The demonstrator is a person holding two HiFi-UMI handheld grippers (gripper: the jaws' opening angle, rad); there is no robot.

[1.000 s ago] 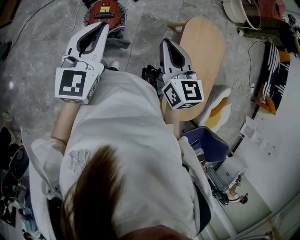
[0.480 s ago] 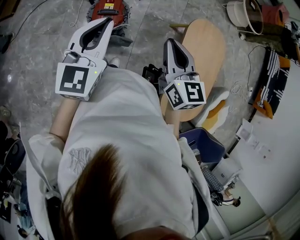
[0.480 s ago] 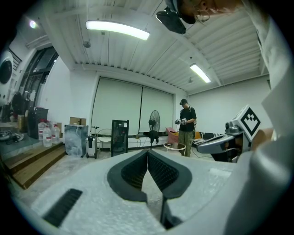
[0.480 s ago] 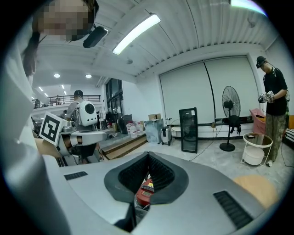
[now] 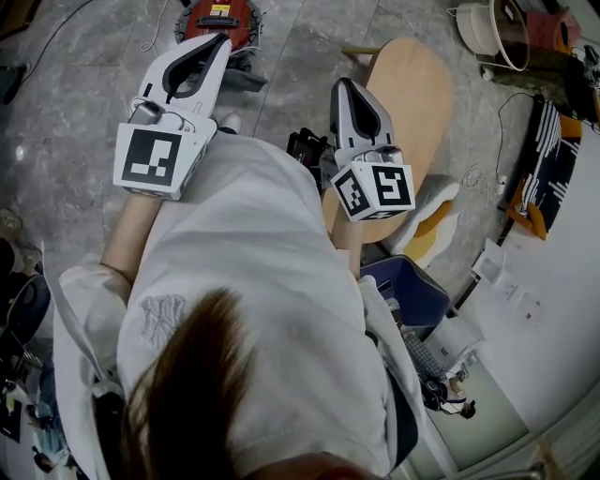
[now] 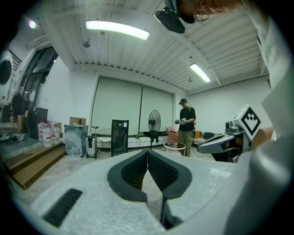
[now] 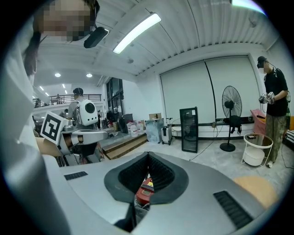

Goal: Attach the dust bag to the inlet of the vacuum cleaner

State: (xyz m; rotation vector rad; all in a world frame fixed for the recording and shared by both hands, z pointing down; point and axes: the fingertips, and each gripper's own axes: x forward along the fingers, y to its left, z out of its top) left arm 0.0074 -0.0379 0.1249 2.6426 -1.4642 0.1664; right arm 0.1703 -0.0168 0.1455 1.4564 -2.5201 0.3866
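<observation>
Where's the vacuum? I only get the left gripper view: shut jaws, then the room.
Observer: Head view shows a red vacuum on the floor, just past the left gripper.
Operator: Right gripper holding anything?
Observer: No. In its own view the right gripper has its jaws shut with nothing between them.
Operator: Anything near it?
Observer: A light wooden table, beside it in head view.
</observation>
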